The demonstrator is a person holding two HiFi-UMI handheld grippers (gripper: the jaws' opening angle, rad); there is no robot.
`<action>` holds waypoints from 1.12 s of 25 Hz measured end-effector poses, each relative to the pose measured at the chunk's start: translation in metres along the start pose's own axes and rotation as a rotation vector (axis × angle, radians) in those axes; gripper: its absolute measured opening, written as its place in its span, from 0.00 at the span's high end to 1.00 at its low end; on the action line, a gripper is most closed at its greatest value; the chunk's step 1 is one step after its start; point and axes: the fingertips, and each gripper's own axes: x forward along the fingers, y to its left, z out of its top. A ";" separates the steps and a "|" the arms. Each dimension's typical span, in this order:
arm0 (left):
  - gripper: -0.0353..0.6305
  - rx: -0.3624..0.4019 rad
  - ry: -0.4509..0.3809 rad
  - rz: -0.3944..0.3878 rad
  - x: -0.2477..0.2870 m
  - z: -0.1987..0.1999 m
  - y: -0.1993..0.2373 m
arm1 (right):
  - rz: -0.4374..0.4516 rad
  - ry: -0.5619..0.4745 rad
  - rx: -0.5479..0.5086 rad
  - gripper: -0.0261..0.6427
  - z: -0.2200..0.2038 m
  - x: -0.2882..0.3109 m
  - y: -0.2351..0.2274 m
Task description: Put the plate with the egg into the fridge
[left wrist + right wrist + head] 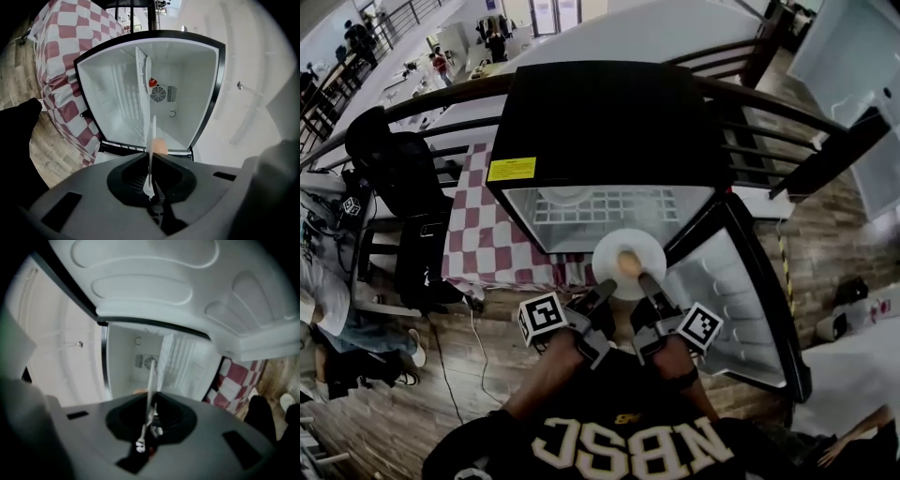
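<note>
- The fridge (600, 122) stands open, its door (741, 300) swung wide to the right. The white inside is roomy, with a wire shelf (609, 204) across it. A checkered cloth (487, 234) hangs just to its left.
- The plate (628, 258) with the egg (628, 263) on it is at the front edge of the fridge opening, between cabinet and door.
- The left claw (605, 291) and the right claw (649, 284) are each clamped on the plate's near rim, side by side.
- Both forearms reach forward from the body, with the claws pointing almost level into the opening.
</note>
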 end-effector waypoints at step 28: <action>0.90 0.040 0.105 0.061 0.058 0.069 0.020 | -0.103 -0.139 0.018 0.90 0.034 0.072 -0.027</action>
